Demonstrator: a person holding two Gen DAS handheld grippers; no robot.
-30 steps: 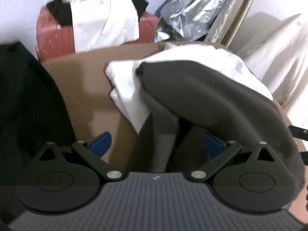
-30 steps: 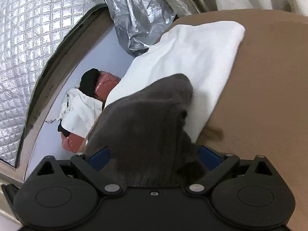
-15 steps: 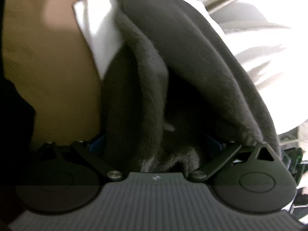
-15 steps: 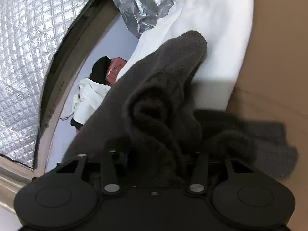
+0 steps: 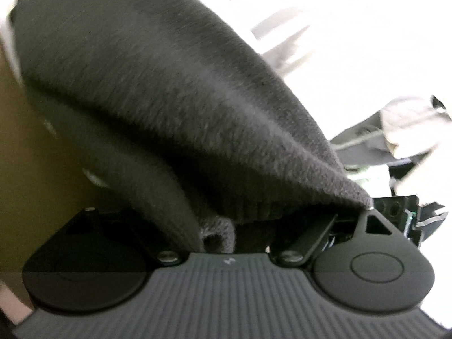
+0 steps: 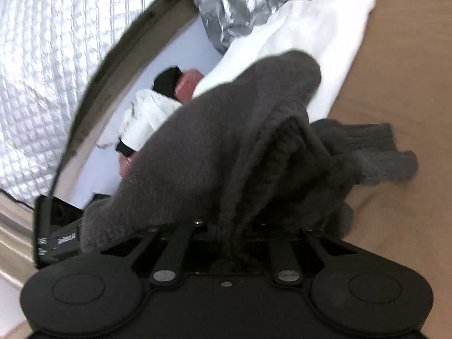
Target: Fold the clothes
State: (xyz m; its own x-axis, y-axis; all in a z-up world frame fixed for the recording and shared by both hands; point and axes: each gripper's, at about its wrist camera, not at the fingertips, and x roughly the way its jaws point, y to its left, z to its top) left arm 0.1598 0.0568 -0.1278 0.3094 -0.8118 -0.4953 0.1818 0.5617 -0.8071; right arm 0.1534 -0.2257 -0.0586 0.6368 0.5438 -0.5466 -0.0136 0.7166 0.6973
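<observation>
While it drapes over both tools, the dark grey knitted sweater [image 6: 226,130] lies bunched on the tan-brown table surface [image 6: 401,65], its far part resting on a folded white cloth [image 6: 305,36] and one ribbed sleeve end [image 6: 392,155] spread flat on the tabletop to the right. Right gripper [image 6: 226,234]: its jaws are closing, drawn narrow, with a ridge of the grey knit pinched between them. Left gripper [image 5: 223,226]: its jaws are closing but stand fairly wide; a rolled fold of the sweater [image 5: 158,84] hangs into the gap, and the fingertips are hidden by the fabric, so contact cannot be told. Background, right wrist view: a crinkled silver foil sheet [image 6: 231,5], a quilted silver panel [image 6: 42,56], and a reddish-pink case [image 6: 188,83] heaped with white and black garments.
</observation>
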